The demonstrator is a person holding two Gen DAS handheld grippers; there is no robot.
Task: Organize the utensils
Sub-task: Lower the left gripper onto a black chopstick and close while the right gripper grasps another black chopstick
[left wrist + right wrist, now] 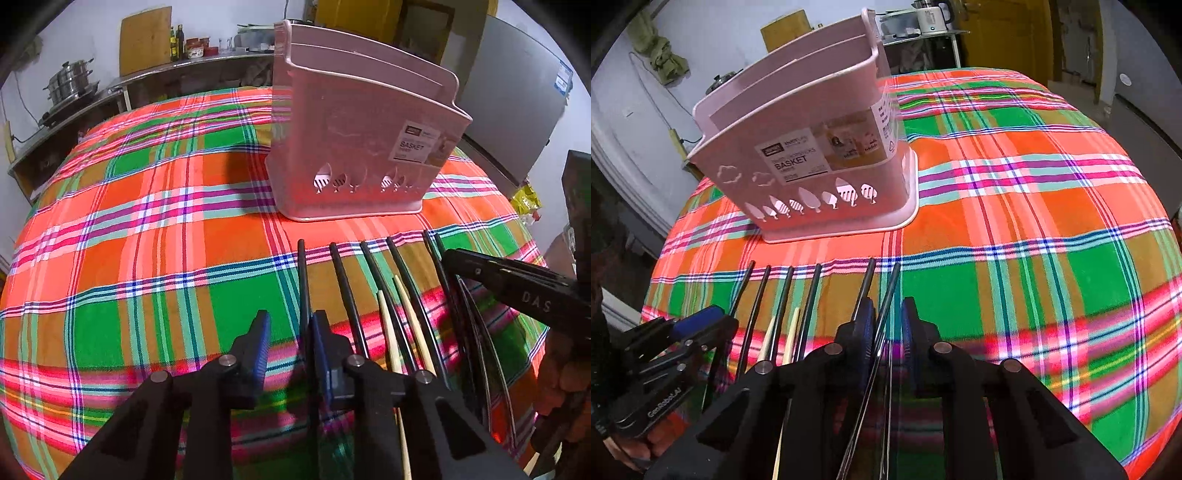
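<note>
A row of several black chopsticks [343,280] and two pale wooden ones [386,325] lies on the plaid tablecloth [147,221], tips toward a pink plastic basket [354,147] standing upright behind them. My left gripper [291,332] straddles the leftmost black chopstick [303,273], which runs along the right pad with a gap to the left pad. My right gripper [887,321] straddles a thin dark chopstick [892,284] at the right end of the row, with gaps showing beside it. Another chopstick [868,277] passes behind its left finger. The basket [812,147] looks empty.
The other gripper shows at each view's edge: the right one [480,273], the left one [701,317]. A counter with steel pots [70,81] and bottles stands behind the table, a grey fridge [517,110] to the right, a kettle [932,16] on a far shelf.
</note>
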